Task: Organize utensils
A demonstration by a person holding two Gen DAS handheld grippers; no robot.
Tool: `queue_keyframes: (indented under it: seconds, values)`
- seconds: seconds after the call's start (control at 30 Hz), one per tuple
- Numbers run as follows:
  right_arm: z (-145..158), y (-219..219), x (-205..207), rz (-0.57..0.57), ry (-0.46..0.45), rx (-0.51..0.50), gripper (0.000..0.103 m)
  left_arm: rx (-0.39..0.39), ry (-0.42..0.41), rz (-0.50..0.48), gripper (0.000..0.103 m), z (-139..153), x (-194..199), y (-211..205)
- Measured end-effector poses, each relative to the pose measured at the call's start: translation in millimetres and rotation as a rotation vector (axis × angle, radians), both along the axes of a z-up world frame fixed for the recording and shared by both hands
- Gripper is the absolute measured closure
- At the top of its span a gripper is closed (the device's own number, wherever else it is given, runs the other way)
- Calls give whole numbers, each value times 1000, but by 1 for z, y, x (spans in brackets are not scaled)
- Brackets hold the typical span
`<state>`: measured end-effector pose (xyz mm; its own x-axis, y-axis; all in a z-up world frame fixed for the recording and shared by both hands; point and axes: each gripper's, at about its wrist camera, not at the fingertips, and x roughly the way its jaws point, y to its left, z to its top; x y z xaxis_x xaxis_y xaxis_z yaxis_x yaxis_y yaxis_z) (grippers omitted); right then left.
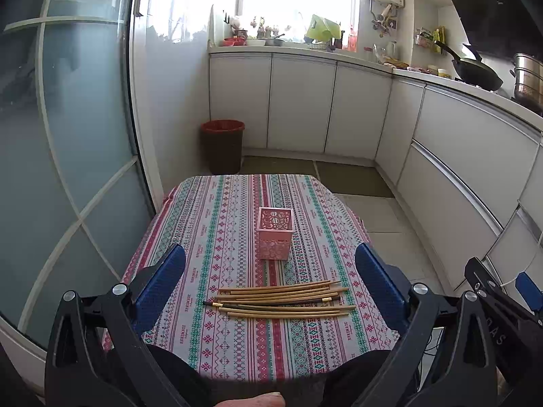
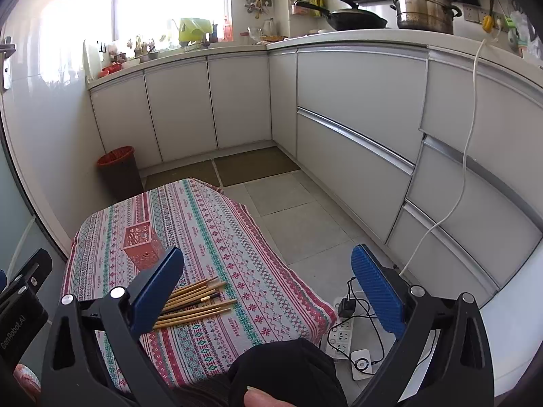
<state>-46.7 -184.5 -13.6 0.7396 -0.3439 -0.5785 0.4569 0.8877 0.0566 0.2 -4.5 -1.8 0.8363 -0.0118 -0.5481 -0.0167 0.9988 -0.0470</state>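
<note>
Your surface and what it carries

Your surface [image 1: 210, 346] wears a striped patterned cloth; a pink latticed holder [image 1: 274, 234] stands upright near its middle, and a loose bundle of chopsticks [image 1: 280, 300] lies flat on the cloth, nearer you, apart from the holder.

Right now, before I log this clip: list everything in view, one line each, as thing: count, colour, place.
chopsticks: a loose bundle, count unclear, mostly tan with at least one dark; lying flat on the table's near half.
utensil holder: one, pink, perforated; upright mid-table, behind the chopsticks, apart from them.
tablecloth: one, striped red, green and white; covers the table.
waste bin: one, dark with red liner; on the floor beyond the table.
wok: one, black; on the counter.
steamer pot: one, steel; on the counter beside the wok.
power strip: one, white; on the floor right of the table.
left gripper: black, blue pads, open, empty.
right gripper: black, blue pads, open, empty.
</note>
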Motion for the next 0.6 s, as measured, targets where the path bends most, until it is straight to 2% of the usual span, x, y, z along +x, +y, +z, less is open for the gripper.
queue_keyframes:
  seconds: [0.6]
  values:
    - [-4, 2, 2, 8, 17, 0, 7, -9, 11, 11, 7, -8, 3, 0]
